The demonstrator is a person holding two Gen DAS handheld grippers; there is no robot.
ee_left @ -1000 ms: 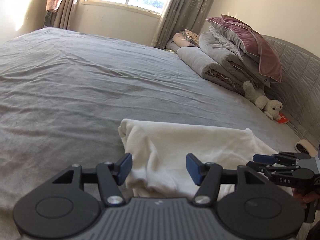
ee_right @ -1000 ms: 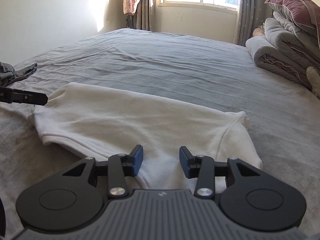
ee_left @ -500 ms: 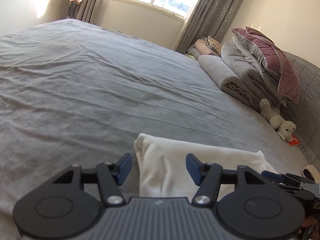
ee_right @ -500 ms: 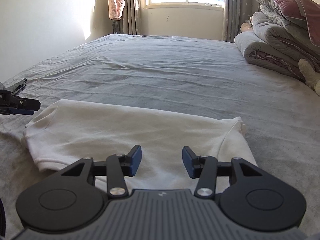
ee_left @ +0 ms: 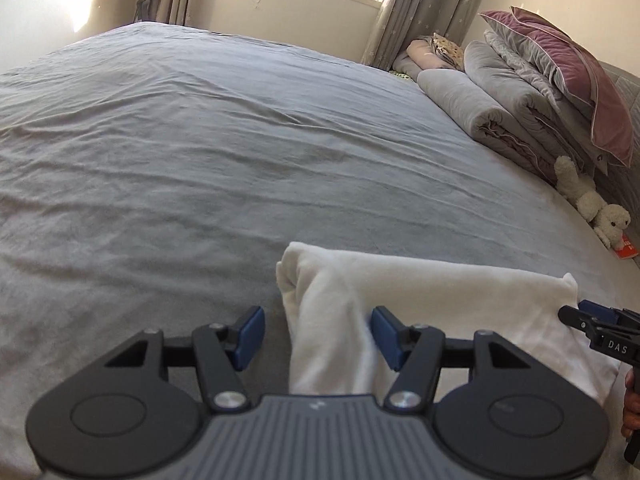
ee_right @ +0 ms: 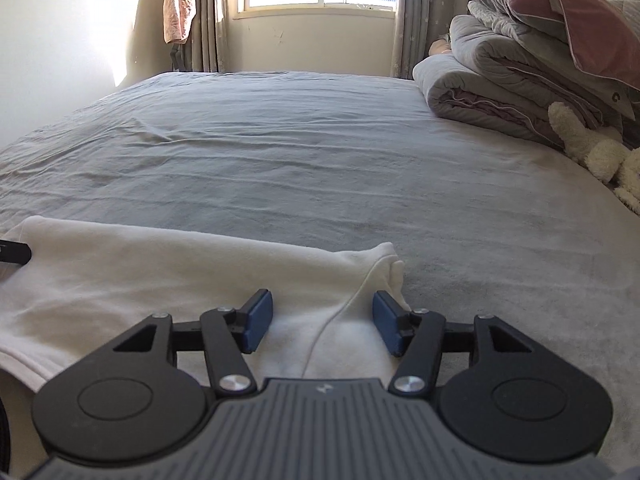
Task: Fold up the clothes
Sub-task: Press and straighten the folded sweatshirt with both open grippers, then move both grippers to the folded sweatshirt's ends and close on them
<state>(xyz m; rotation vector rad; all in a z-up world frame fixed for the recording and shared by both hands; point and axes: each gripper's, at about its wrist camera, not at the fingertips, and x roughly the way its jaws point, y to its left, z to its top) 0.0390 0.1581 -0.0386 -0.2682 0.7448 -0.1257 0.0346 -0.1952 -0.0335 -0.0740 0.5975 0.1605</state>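
Both grippers hover over white garment (ee_left: 432, 304) on bed (ee_left: 200, 152)

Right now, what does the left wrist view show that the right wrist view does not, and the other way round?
Only the left wrist view shows the left gripper with its jaws apart over the garment's rolled end, a red item beside the plush toy, and the right gripper's side.

Only the right wrist view shows the right gripper, its jaws opening over the garment's seam, and a long flat stretch of the white garment.

Both share the grey bed cover, the folded bedding, the plush toy, the window and the hanging pink cloth.
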